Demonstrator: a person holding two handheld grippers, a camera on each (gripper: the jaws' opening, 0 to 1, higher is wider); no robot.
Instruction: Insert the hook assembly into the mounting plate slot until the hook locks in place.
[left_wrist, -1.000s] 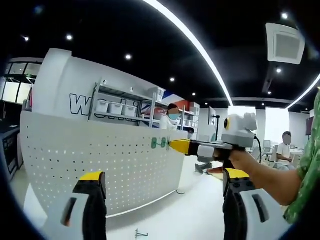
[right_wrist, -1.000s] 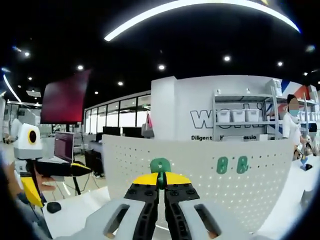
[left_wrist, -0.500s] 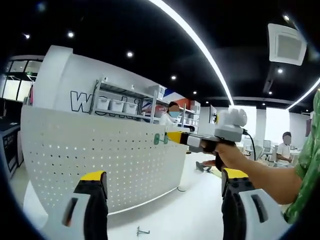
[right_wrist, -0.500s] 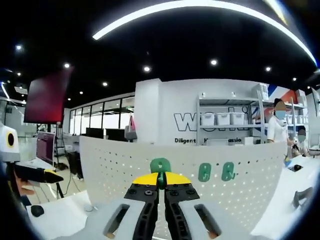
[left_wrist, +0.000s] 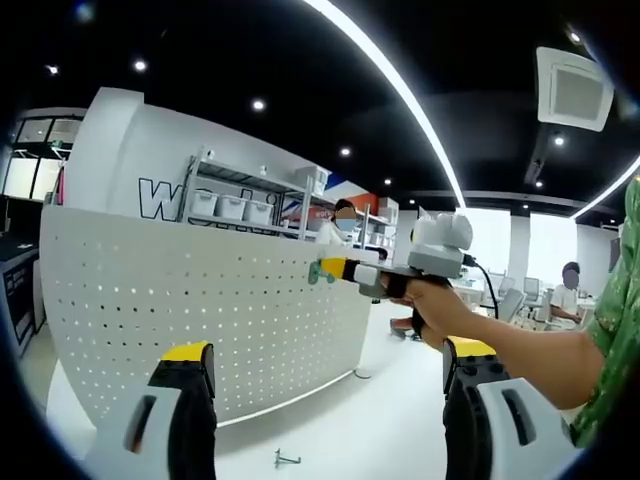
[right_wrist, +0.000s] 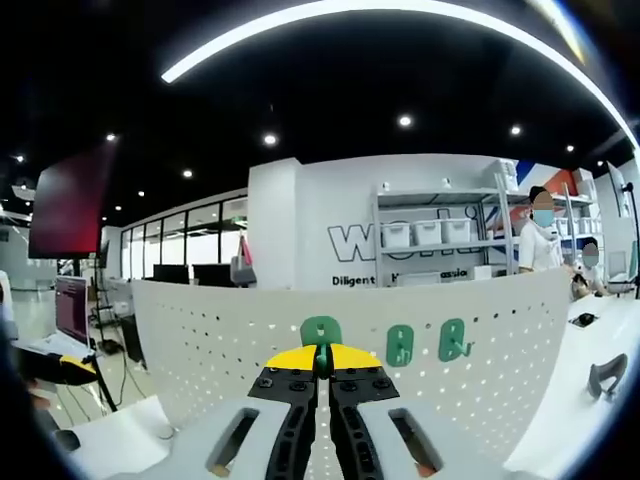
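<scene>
Closer now, the green hook (right_wrist: 320, 331) pinched in my right gripper (right_wrist: 320, 362) sits up against the white perforated mounting plate (right_wrist: 200, 340) — two more green hooks (right_wrist: 425, 342) already hang just beside it. My left gripper (left_wrist: 325, 365) hangs back with jaws wide, holding nothing, above the white table (left_wrist: 350, 430) — a small metal hook (left_wrist: 287, 459) lies there.

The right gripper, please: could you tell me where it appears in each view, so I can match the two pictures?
Left gripper view: the right gripper reaches in from the right, held in a hand, its yellow tip at the upper edge of the white pegboard.
Right gripper view: its own jaws rise from bottom centre, shut on a green hook.
Shared landmark: the white pegboard, with the shelf of white bins behind it.
</scene>
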